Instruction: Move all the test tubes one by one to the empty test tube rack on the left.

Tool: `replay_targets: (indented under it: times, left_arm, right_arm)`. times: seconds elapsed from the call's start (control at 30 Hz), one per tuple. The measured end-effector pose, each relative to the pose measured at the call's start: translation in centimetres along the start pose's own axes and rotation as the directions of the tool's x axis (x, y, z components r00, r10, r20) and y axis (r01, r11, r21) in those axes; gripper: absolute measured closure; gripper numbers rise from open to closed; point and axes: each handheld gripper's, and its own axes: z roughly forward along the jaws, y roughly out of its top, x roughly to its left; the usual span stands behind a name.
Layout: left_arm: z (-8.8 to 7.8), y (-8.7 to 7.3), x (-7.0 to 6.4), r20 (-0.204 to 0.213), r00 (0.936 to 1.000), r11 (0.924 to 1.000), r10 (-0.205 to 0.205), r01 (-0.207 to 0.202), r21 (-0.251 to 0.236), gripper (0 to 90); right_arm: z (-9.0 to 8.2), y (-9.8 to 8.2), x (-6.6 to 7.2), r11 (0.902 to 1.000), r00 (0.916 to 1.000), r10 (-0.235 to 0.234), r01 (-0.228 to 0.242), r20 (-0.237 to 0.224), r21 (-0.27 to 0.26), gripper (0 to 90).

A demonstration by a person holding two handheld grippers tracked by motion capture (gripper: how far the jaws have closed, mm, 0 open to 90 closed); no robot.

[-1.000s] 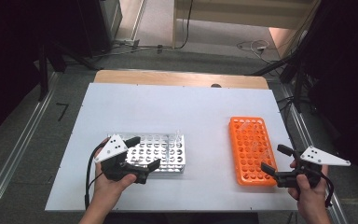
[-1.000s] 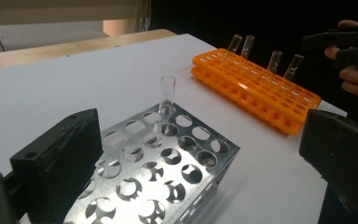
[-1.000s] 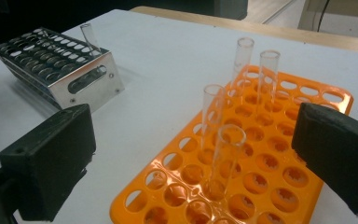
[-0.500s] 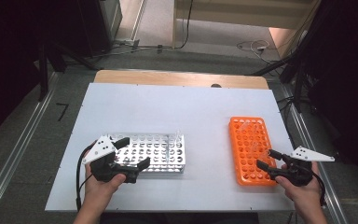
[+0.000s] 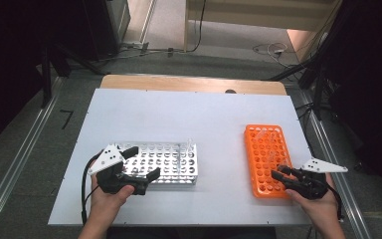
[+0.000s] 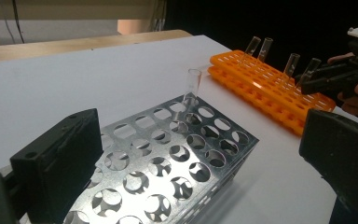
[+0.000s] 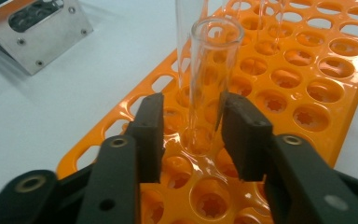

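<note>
Closing in, the right claw [image 7: 189, 126] has just been narrowing around a glass tube [image 7: 209, 79] standing in the orange rack [image 7: 307, 84], not gripped yet. Left claw [image 6: 191, 177] gapes over the metal rack [image 6: 168, 158], one tube moved.

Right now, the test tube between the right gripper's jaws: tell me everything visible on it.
The test tube is clear, glass-like, empty as far as I can tell, with an open rimmed mouth on top. It stands upright in a hole of the orange rack, near the rack's near end. The right gripper has just been closing around it; small gaps remain beside both pads.
</note>
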Motion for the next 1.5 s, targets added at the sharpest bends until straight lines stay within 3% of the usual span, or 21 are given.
replay_targets:
  times: [0.3,0.63,1.0,1.5]
  left_arm:
    - [0.0,0.0,0.0,-0.003,1.0,1.0,-0.003,0.003,-0.002,0.0]
    - [0.2,-0.1,0.0,0.002,1.0,1.0,-0.006,0.006,0.004,0.0]
    - [0.2,-0.1,0.0,0.007,0.9999,0.9999,-0.01,0.01,0.001,0.0]
    - [0.3,0.0,-0.1,0.012,0.9999,1.0,-0.006,0.006,0.001,0.0]
  right_arm:
    - [0.3,-0.2,0.0,0.9999,0.9999,-0.01,0.01,0.013,0.003,66.7]
    - [0.5,-0.4,0.3,0.9986,0.9977,-0.05,0.051,0.046,-0.014,70.3]
    - [0.4,-0.2,0.3,0.9991,0.9986,-0.038,0.039,0.037,-0.015,73.9]
    - [-2.2,1.3,0.3,0.9973,0.9987,-0.005,0.009,0.051,-0.073,74.2]
